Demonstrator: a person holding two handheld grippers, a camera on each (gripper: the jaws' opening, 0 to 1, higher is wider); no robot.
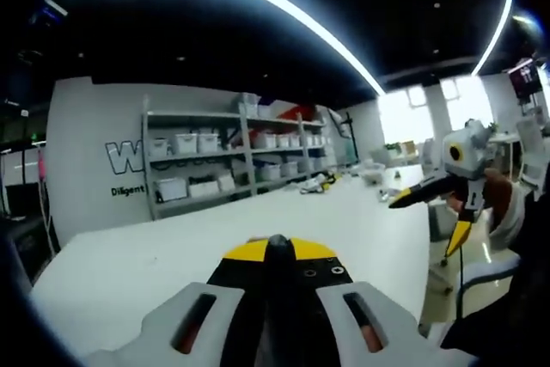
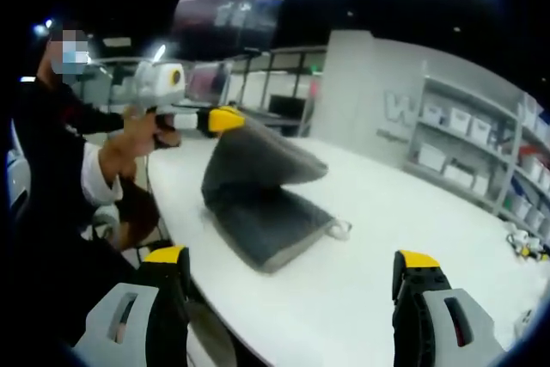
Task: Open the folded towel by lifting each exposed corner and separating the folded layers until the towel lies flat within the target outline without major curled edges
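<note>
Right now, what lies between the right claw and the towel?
Bare white table. In the right gripper view, the open right claw faces the grey towel, nothing between them. The left claw holds the towel's lifted top edge.

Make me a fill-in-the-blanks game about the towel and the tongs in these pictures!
1. The left tongs are lifting one corner of the ____ towel.
2. The towel lies on a ____ table.
3. The right tongs have their jaws wide ____ and hold nothing.
4. Bins sit on the ____ by the wall.

Missing words: grey; white; open; shelves
</note>
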